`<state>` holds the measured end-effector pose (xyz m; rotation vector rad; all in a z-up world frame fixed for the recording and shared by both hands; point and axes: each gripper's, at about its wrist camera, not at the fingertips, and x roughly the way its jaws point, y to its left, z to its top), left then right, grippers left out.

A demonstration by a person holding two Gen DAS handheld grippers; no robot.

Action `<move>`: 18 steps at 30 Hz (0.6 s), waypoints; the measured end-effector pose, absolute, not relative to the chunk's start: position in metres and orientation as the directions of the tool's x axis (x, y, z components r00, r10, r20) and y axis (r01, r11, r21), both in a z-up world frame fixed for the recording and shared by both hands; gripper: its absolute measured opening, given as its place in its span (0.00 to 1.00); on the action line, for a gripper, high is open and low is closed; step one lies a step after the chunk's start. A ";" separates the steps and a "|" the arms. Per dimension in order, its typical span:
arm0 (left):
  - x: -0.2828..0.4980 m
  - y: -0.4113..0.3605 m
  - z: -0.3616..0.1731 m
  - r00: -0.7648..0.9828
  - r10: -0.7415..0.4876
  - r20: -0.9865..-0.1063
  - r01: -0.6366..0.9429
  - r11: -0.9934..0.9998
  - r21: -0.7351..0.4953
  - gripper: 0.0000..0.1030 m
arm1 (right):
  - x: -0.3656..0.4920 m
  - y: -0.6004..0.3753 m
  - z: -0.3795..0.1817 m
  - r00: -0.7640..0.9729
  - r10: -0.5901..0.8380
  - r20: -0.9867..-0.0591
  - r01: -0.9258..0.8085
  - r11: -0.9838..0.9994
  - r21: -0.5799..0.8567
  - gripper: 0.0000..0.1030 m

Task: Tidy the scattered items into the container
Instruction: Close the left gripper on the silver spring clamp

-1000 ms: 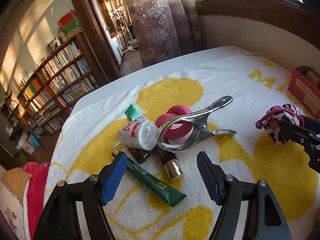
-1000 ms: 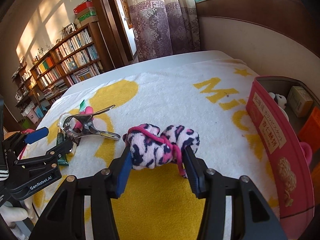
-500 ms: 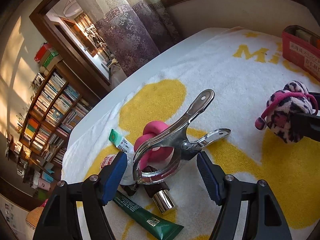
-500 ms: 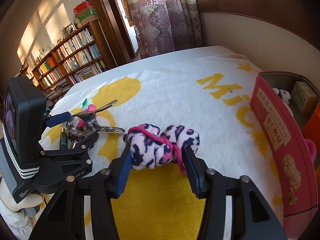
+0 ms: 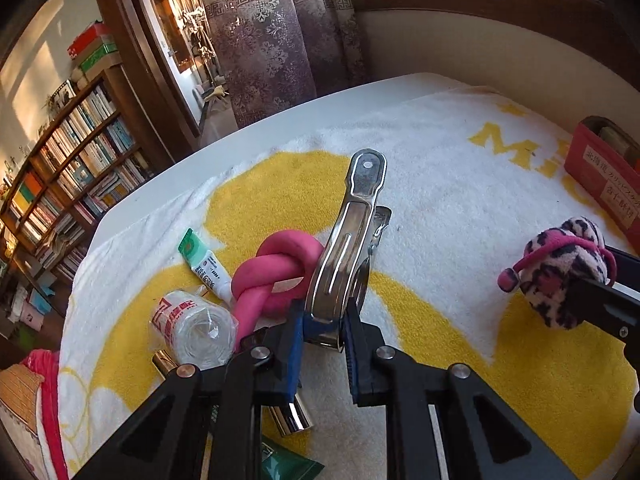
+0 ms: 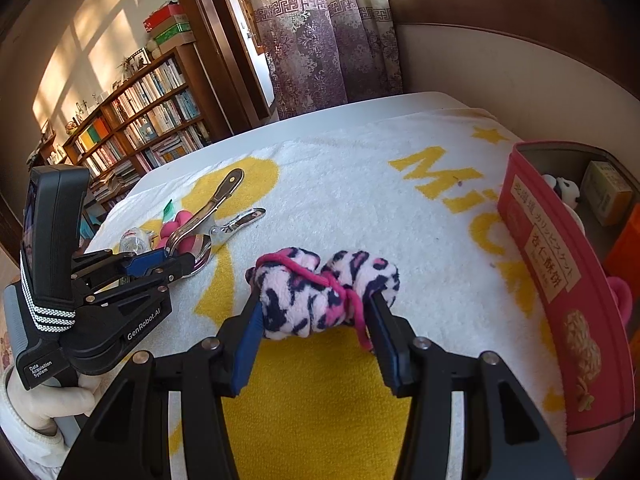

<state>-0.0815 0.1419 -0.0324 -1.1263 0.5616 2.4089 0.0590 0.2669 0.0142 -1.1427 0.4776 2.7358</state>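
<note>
Towel [image 5: 460, 200], white and yellow, covers the table; both views show it.

Red tin [image 6: 560, 280] at the right edge. Right view looks into it: a panda toy [image 6: 566, 192], a small box [image 6: 608, 196] and an orange pack [image 6: 624, 248] lie inside. Left view shows only its near wall and rim [image 5: 608, 176].

Left gripper [image 5: 324, 328] is clenched on the jaw end of a steel clamp [image 5: 348, 240]; the handles point away, far side up. Right view shows the same grip from the side [image 6: 176, 258], plus a gloved hand [image 6: 44, 404] under the gripper body.

Right gripper [image 6: 316, 320] grasps a leopard-print plush [image 6: 320, 288] with a pink cord, pads pressed on both sides, left of the tin and above the towel. Left view catches it at the far right [image 5: 560, 268].

Only the left view shows the clutter clearly: pink knot [image 5: 276, 268], clear roll [image 5: 192, 328], white tube [image 5: 204, 264], green tube [image 5: 292, 468], a chrome-capped piece [image 5: 290, 418] beneath the fingers. All lie left, well apart from the tin.
</note>
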 end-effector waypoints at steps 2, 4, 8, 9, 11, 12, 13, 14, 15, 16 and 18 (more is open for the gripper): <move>-0.078 0.140 -0.031 -0.570 0.221 -0.791 -0.526 -0.838 0.144 0.19 | 0.059 0.267 0.015 -0.704 0.006 -0.710 -0.244 -0.941 0.234 0.53; -0.073 0.136 -0.024 -0.566 0.251 -0.785 -0.521 -0.847 0.105 0.19 | 0.059 0.267 0.015 -0.705 0.006 -0.710 -0.244 -0.941 0.235 0.53; -0.058 0.132 -0.006 -0.586 0.292 -0.756 -0.508 -0.859 0.062 0.19 | 0.060 0.269 0.017 -0.709 0.004 -0.705 -0.247 -0.938 0.243 0.53; -0.054 0.130 -0.002 -0.588 0.302 -0.751 -0.507 -0.860 0.051 0.19 | 0.060 0.269 0.017 -0.712 0.004 -0.703 -0.247 -0.938 0.245 0.53; -0.046 0.128 0.004 -0.590 0.316 -0.743 -0.503 -0.864 0.033 0.19 | 0.061 0.269 0.018 -0.716 0.002 -0.698 -0.244 -0.938 0.248 0.53; -0.041 0.126 0.006 -0.590 0.324 -0.739 -0.501 -0.865 0.021 0.19 | 0.062 0.269 0.019 -0.718 0.001 -0.696 -0.243 -0.938 0.249 0.53; -0.037 0.125 0.009 -0.590 0.333 -0.736 -0.499 -0.867 0.007 0.19 | 0.062 0.268 0.020 -0.720 0.000 -0.694 -0.241 -0.938 0.250 0.53; -0.034 0.124 0.012 -0.589 0.343 -0.732 -0.497 -0.868 -0.006 0.19 | 0.062 0.268 0.020 -0.722 0.000 -0.692 -0.240 -0.938 0.250 0.53; -0.030 0.122 0.015 -0.589 0.352 -0.728 -0.497 -0.868 -0.017 0.19 | 0.063 0.268 0.020 -0.724 0.000 -0.690 -0.240 -0.938 0.251 0.53; -0.026 0.121 0.019 -0.591 0.359 -0.722 -0.497 -0.868 -0.025 0.19 | 0.063 0.269 0.021 -0.725 0.000 -0.689 -0.240 -0.937 0.253 0.53; -0.018 0.120 0.027 -0.595 0.375 -0.711 -0.500 -0.865 -0.038 0.19 | 0.064 0.270 0.021 -0.727 0.001 -0.686 -0.243 -0.936 0.256 0.53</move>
